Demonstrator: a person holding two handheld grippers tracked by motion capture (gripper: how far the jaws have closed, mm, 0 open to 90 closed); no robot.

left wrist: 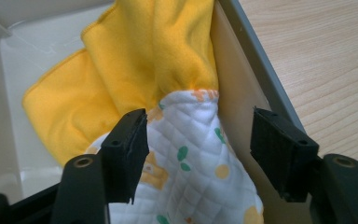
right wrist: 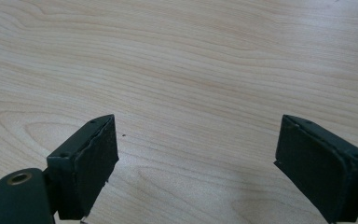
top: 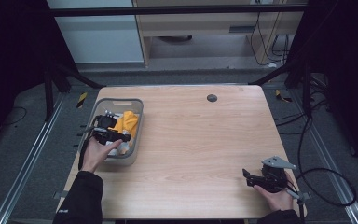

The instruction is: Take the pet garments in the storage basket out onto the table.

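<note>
A grey bin (top: 137,108) stands at the table's left side. Inside it lie a yellow cloth (top: 126,122) (left wrist: 135,56) and a white quilted cloth with orange and green prints (left wrist: 191,163). My left gripper (top: 109,135) (left wrist: 198,149) reaches into the bin and stands open, its jaws on either side of the quilted cloth, apart from it. My right gripper (top: 248,177) (right wrist: 196,163) rests near the table's front right corner, open over bare wood with nothing between its jaws.
The bin's grey wall (left wrist: 261,70) runs close beside the left gripper's right jaw. A small dark round grommet (top: 211,97) sits at the back of the wooden table (top: 200,140). Cables (top: 331,186) trail off the right edge.
</note>
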